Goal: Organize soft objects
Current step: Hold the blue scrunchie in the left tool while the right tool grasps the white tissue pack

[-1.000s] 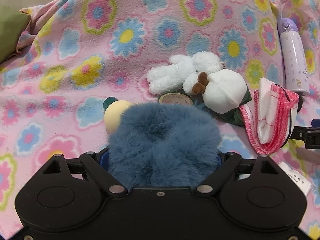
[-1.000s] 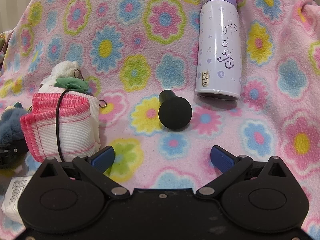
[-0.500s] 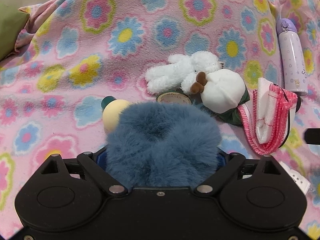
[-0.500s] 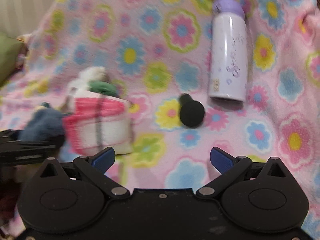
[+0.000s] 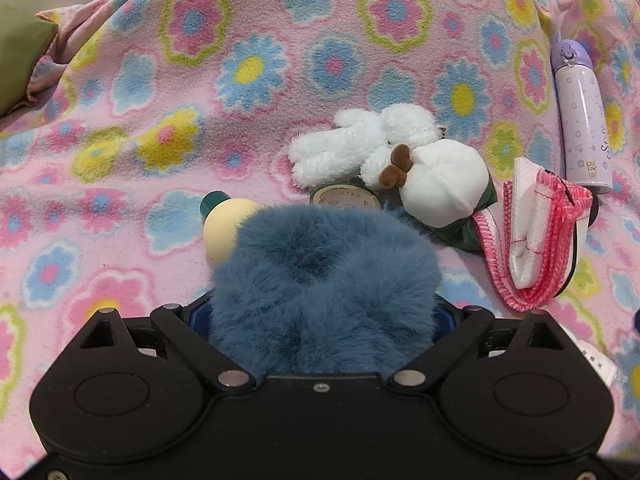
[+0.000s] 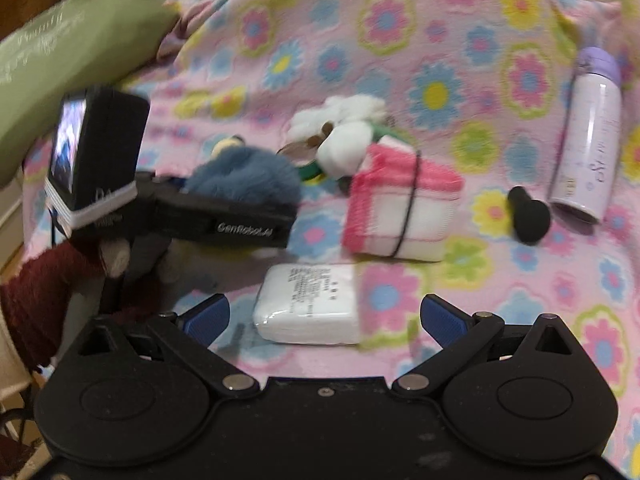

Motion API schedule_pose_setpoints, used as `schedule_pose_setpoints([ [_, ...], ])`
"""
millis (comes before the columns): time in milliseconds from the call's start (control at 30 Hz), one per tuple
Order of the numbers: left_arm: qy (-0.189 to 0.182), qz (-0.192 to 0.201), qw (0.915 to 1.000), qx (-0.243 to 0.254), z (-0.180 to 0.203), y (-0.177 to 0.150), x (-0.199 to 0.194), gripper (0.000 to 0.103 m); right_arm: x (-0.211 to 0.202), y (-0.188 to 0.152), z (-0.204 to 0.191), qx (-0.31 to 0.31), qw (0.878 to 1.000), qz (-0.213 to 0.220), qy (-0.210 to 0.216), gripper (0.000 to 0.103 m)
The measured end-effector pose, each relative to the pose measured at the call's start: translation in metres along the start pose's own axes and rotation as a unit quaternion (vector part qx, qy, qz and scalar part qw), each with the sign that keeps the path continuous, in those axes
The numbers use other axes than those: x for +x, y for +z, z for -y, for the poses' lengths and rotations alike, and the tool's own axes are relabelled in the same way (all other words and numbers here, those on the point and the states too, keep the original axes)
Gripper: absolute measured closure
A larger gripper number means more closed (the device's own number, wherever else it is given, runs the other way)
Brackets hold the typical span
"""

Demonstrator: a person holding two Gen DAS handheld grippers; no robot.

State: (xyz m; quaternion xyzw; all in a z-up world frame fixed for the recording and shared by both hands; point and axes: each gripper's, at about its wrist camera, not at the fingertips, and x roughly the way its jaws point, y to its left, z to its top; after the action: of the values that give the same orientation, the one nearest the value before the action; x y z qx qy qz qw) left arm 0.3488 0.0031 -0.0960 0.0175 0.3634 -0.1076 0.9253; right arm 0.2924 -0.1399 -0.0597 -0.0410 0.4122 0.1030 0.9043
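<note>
left tongs [image 5: 320, 312]: jaws have just been opening, now wide; blue fluffy scrunchie [image 5: 324, 280] sits between them, fur hides the pads, contact can't be confirmed
right tongs [image 6: 322, 320]: wide, nothing gripped; view blurred
tissue pack [image 6: 310, 304]: on the blanket [image 5: 120, 160], just ahead of right tongs, between the fingers' line
folded pink-edged cloth [image 6: 400, 212]: beyond the tissue pack, black band around it; right of left tongs
white plush toys [image 5: 392, 152]: ahead of left tongs, past the scrunchie, touching each other
tape roll [image 5: 344, 198]: between scrunchie and plush
cream ball [image 5: 224, 228]: ahead-left, partly behind scrunchie
purple bottle [image 6: 586, 136]: far right, lying on blanket
black knob [image 6: 528, 214]: just beside bottle base
</note>
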Motion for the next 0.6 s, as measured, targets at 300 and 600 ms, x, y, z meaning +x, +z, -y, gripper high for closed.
schedule_pose_setpoints([
  [300,-0.001,-0.001,1.0,0.0,0.0,0.001,0.0,0.009,0.025,0.004,-0.013,-0.012,1.0,-0.014,-0.023,0.025],
  [600,-0.003,0.0,1.0,-0.004,0.0,0.001,0.0,0.009,0.013,-0.003,0.002,-0.004,0.999,-0.004,-0.044,0.04],
])
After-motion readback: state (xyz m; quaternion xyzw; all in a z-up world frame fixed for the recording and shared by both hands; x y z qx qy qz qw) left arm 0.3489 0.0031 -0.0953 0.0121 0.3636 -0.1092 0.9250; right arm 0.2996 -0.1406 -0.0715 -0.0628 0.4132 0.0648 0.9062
